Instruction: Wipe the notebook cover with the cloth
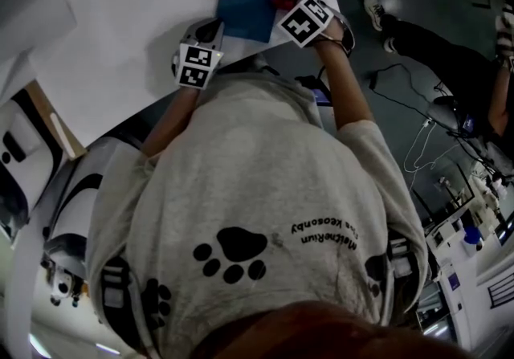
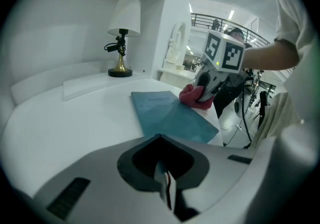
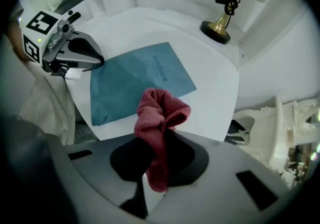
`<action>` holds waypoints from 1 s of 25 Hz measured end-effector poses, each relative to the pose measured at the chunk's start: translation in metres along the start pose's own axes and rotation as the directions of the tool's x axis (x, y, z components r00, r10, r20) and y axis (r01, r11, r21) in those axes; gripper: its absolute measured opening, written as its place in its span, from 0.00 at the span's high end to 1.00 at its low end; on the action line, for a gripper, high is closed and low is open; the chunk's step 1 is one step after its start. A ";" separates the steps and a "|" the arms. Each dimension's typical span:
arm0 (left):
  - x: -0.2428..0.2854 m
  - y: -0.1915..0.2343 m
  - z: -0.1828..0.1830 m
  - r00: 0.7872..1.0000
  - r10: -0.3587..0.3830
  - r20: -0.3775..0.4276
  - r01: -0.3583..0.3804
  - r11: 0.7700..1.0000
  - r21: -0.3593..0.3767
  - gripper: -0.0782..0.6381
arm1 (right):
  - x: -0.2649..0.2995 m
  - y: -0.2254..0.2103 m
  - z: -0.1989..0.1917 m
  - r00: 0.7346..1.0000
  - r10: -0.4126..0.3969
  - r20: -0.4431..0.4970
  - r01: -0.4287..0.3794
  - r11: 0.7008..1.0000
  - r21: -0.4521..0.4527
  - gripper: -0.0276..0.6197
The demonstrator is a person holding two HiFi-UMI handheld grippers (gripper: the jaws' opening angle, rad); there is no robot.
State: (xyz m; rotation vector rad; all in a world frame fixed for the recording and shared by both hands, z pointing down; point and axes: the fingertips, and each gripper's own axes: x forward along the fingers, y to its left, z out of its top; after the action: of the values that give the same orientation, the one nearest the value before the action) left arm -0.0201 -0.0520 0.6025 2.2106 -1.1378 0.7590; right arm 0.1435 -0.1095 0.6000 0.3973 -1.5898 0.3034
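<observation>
Jaws of right gripper [image 3: 154, 165] around bunched red cloth [image 3: 161, 113] by blue notebook [image 3: 132, 80]

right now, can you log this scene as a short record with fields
notebook: blue, closed, flat on the white table
cloth: red, bunched, at the notebook's edge
right hand-held gripper: shut on the cloth
left hand-held gripper: shut, empty, by the notebook's near corner
lamp: upright, at the table's far side
</observation>
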 end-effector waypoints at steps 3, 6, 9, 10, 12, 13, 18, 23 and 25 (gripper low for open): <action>0.001 -0.001 0.001 1.000 0.001 0.000 -0.001 1.000 -0.001 0.87 | -0.006 -0.005 -0.016 1.000 -0.012 -0.007 0.012 0.999 0.045 0.87; 0.010 -0.003 0.003 1.000 -0.001 -0.003 0.001 1.000 -0.006 0.87 | -0.011 -0.010 -0.026 1.000 -0.020 0.015 0.018 0.996 0.091 0.87; 0.011 -0.007 0.002 1.000 -0.007 -0.004 0.007 1.000 -0.013 0.87 | -0.020 -0.006 -0.021 0.998 -0.028 0.057 0.022 0.994 0.103 0.87; 0.009 -0.007 0.001 1.000 -0.009 -0.004 0.009 1.000 -0.015 0.87 | -0.023 -0.002 -0.016 0.997 -0.027 0.074 0.020 0.995 0.100 0.87; 0.003 -0.008 -0.001 1.000 -0.012 -0.005 0.012 1.000 -0.019 0.87 | -0.030 0.008 -0.004 0.995 -0.019 0.103 0.010 0.996 0.094 0.87; 0.001 -0.008 -0.002 1.000 -0.014 -0.007 0.014 1.000 -0.021 0.87 | -0.033 0.012 0.002 0.993 -0.016 0.114 0.006 0.996 0.089 0.87; 0.009 -0.011 -0.002 1.000 -0.020 -0.014 0.019 0.999 -0.031 0.87 | -0.036 0.017 0.029 0.986 -0.006 0.169 -0.001 0.999 0.041 0.87; 0.003 -0.010 -0.003 1.000 -0.023 -0.014 0.023 0.999 -0.039 0.87 | -0.043 0.035 0.070 0.974 0.018 0.224 -0.010 0.999 -0.037 0.87; 0.003 -0.011 -0.002 1.000 -0.025 -0.012 0.024 0.999 -0.040 0.87 | -0.042 0.045 0.085 0.972 0.033 0.235 -0.015 0.997 -0.078 0.87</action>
State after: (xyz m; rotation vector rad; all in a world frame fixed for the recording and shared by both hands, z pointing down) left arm -0.0102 -0.0467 0.6038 2.1802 -1.1083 0.7327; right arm 0.0490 -0.1023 0.5556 0.3657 -1.8344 0.2193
